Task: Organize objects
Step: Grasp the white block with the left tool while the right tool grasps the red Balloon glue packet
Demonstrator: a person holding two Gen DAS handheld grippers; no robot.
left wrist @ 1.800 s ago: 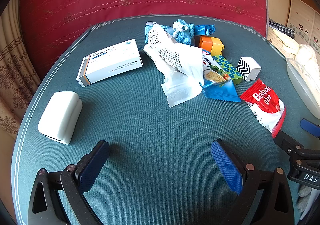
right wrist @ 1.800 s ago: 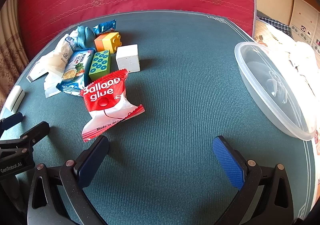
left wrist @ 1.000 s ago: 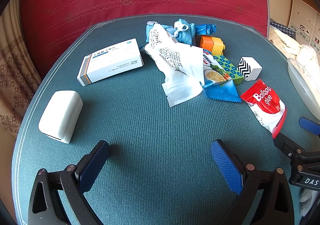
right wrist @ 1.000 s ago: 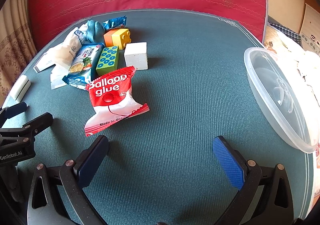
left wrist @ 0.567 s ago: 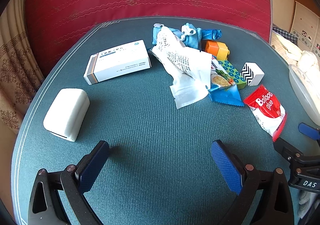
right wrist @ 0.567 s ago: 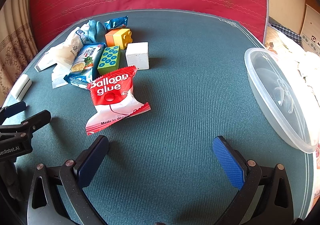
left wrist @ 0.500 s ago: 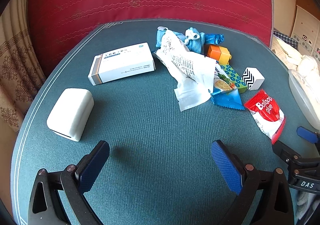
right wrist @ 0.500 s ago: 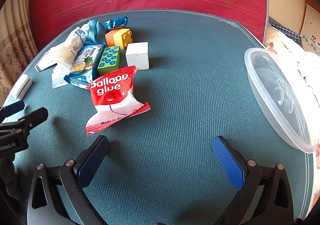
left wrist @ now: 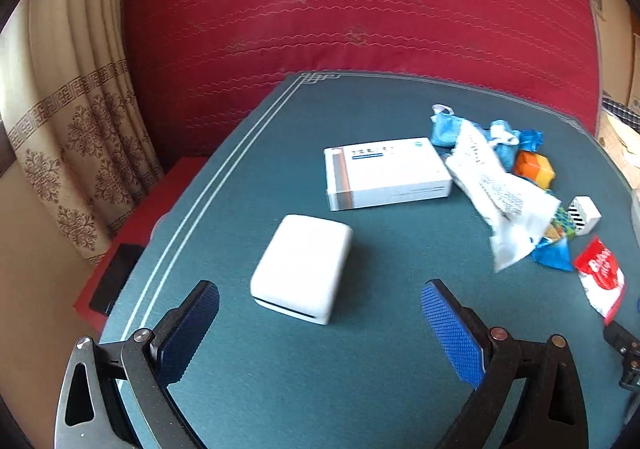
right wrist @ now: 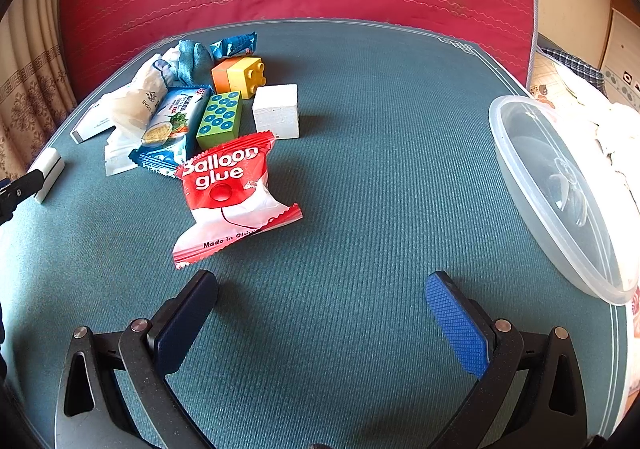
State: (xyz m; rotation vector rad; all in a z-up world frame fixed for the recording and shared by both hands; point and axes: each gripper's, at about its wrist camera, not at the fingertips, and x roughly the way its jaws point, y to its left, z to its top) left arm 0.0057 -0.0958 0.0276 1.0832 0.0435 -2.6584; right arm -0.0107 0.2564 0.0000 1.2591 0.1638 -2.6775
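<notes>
My left gripper (left wrist: 318,323): spread wide, holding nothing, low over the teal mat (left wrist: 360,369).
Between its fingers: a white case (left wrist: 302,267) lies flat just ahead (slightly blurred).
Beyond the case: a white carton (left wrist: 386,173), touching a crumpled white wrapper (left wrist: 500,193).
My right gripper (right wrist: 320,323): jaws also wide apart, empty.
Just ahead, left: a red packet (right wrist: 232,193) marked "Balloon glue".
Behind it: a white block (right wrist: 277,111), a green block (right wrist: 220,119), an orange-yellow brick (right wrist: 239,76).
Far right: a clear lid (right wrist: 560,193) at the mat's edge.
</notes>
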